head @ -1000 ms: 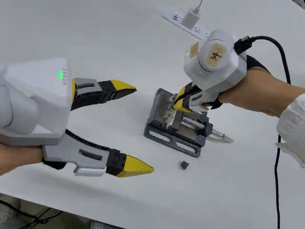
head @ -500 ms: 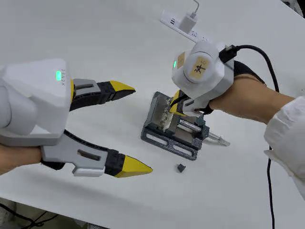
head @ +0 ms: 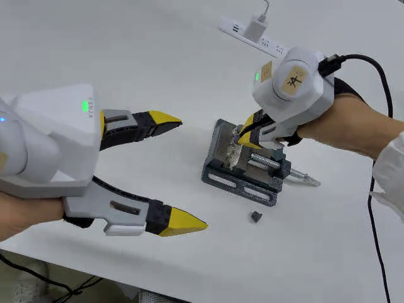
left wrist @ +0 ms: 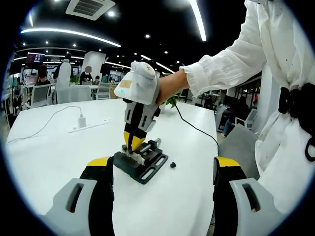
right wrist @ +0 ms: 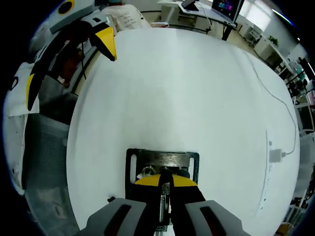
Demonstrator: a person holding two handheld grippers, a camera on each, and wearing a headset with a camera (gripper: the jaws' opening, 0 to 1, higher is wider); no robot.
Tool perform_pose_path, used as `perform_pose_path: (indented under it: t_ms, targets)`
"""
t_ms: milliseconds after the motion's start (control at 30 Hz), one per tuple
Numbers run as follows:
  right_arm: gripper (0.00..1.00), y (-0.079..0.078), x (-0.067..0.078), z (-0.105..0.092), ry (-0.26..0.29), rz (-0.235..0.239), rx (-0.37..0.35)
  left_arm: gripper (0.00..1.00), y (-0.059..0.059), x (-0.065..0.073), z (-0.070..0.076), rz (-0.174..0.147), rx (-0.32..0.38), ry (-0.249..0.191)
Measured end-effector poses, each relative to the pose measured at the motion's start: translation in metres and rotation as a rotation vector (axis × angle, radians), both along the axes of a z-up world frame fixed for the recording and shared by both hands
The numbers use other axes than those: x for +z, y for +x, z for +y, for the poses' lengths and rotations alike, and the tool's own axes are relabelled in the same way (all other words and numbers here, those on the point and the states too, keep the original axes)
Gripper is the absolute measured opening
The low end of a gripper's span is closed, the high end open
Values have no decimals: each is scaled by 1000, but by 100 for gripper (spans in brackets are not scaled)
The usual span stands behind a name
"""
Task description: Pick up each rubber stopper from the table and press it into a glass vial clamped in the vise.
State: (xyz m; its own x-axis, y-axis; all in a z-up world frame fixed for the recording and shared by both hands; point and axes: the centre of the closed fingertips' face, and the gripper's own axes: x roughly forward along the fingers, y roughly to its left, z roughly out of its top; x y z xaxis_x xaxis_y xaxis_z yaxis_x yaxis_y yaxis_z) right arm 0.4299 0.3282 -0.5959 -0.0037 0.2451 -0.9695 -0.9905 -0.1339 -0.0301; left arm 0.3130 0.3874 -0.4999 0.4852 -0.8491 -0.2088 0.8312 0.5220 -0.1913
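One stopper [head: 255, 216] was left on the table [head: 126, 50] beside the vise [head: 243, 172]; the right gripper [head: 243, 136] fingers were closed together at a vial [right wrist: 146, 172], the left gripper [head: 190, 171] fingers spread apart.

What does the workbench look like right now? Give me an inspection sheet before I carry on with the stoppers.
Surface: white table, no spills seen.
Job's things: grey vise clamping glass vials; one dark rubber stopper lies loose beside the vise.
Clutter: white power strip at the far edge, with a charger plugged in.
Grippers: left gripper open, apart from the vise; right gripper shut, tips over the vials, any stopper between them hidden.
Cables: black cable from the right gripper.
Surroundings: open office with desks and ceiling lights.
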Motion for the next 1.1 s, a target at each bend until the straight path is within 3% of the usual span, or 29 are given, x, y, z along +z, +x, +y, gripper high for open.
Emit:
perform_pose_path:
  t_ms: [367, 667, 1100]
  targets:
    - [1, -4, 10, 2, 101, -7, -98, 82, -3, 1, -1, 7, -6, 11]
    - [7, -7, 21, 3, 208, 21, -173, 81, -4, 0, -2, 10, -22, 31]
    - [17, -29, 52, -16, 342, 41, -251, 76, -5, -1, -5, 14, -58, 77]
